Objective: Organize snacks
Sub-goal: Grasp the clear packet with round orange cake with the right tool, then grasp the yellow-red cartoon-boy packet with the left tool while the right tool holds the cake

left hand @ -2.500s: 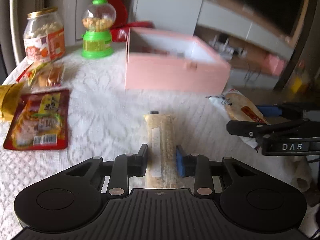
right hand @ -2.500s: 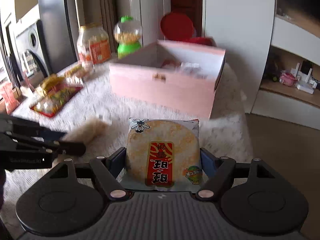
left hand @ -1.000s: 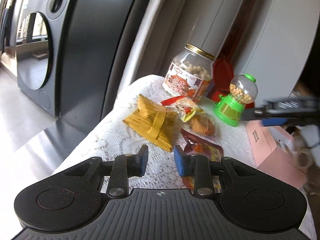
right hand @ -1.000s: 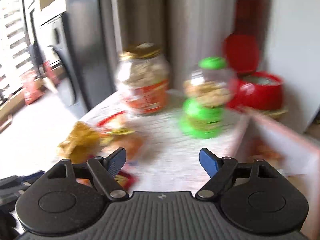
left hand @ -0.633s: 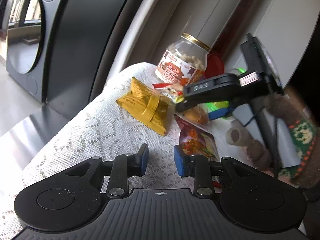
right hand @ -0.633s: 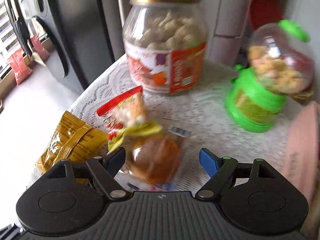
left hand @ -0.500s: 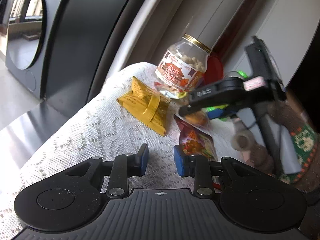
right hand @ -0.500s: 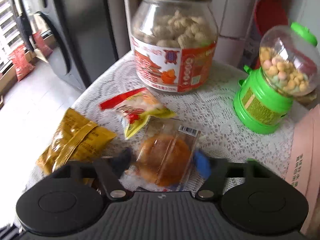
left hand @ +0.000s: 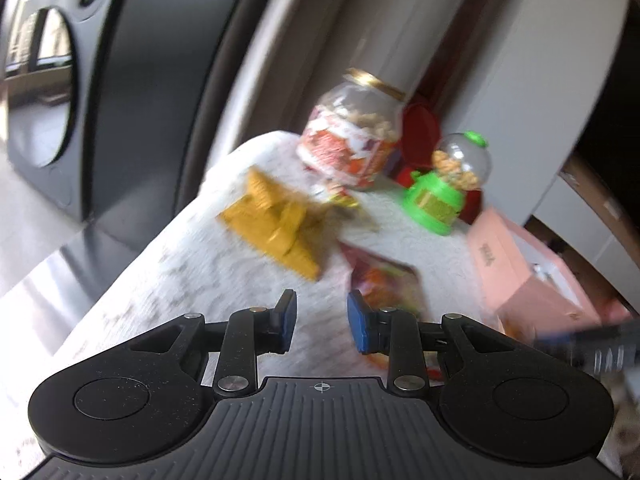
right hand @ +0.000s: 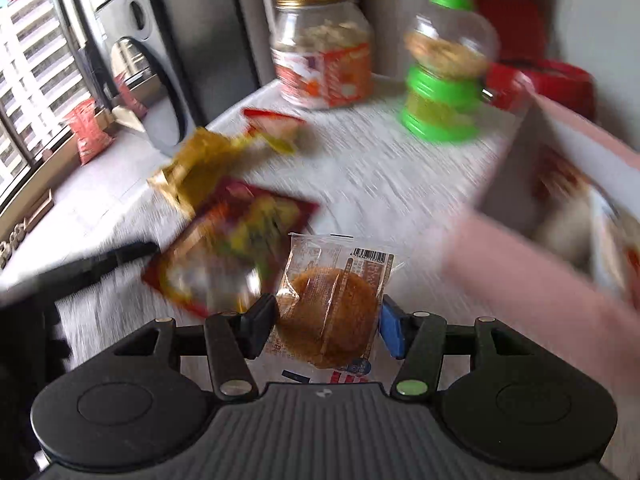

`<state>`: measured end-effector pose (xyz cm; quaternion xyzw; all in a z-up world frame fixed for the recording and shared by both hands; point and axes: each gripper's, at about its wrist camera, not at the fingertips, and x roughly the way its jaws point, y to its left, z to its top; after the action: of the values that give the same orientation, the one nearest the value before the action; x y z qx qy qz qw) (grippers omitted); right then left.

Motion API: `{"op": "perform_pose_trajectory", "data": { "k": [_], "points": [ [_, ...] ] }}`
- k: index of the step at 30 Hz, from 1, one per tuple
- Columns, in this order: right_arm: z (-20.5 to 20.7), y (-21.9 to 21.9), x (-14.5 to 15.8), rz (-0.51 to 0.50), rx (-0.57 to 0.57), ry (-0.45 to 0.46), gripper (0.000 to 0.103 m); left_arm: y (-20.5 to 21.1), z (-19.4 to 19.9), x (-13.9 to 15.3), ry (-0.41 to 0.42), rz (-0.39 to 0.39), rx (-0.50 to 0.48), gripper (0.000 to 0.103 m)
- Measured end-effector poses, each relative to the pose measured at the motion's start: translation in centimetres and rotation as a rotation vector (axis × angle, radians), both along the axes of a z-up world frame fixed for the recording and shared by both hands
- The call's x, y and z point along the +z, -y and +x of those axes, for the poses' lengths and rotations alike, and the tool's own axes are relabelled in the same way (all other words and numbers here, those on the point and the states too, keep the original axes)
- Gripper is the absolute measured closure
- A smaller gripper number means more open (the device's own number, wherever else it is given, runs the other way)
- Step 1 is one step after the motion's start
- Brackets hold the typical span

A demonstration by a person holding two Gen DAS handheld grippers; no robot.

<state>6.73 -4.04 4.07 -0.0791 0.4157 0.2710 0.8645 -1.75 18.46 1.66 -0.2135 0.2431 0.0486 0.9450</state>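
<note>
Between the pads of the right gripper (right hand: 327, 322) sits the wrapped bun (right hand: 328, 312), its clear wrapper pinched on both sides, so the jaws are clamped on it. Ahead and to the right stands the pink box (right hand: 576, 152), its open side facing the jaws. The bun looks light and squashy, the film slippery; a gentle hold across the cake itself seems safest.

Seen from the left wrist, the left gripper (left hand: 322, 322) has its jaws parted with nothing between them. Just ahead to their right lies the red packet (left hand: 384, 284); the yellow packet (left hand: 276, 224) lies farther ahead, left.
</note>
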Motion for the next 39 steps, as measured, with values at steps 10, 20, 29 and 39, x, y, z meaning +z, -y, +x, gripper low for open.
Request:
{"op": "perform_pose_trajectory", "data": {
  "k": [10,20,29,39],
  "points": [
    [-4.7,6.0,-1.9,-0.061,-0.081,0.183,0.048,-2.9,10.3,4.2,-0.075,-0.004,0.057,0.071],
    [-5.0,8.6,-4.1,-0.006,-0.173,0.212,0.028,-1.8,19.6,1.5,-0.229,0.024,0.060,0.069],
    [-4.9,8.6,-4.6,0.012,-0.172,0.219,0.019,4.3,20.7,0.8,-0.190,0.323,-0.115,0.061],
    [-4.9,8.5,-4.6,0.014,-0.174,0.219,0.017,5.9,20.5,0.7,-0.162,0.287,-0.303,0.060]
  ]
}}
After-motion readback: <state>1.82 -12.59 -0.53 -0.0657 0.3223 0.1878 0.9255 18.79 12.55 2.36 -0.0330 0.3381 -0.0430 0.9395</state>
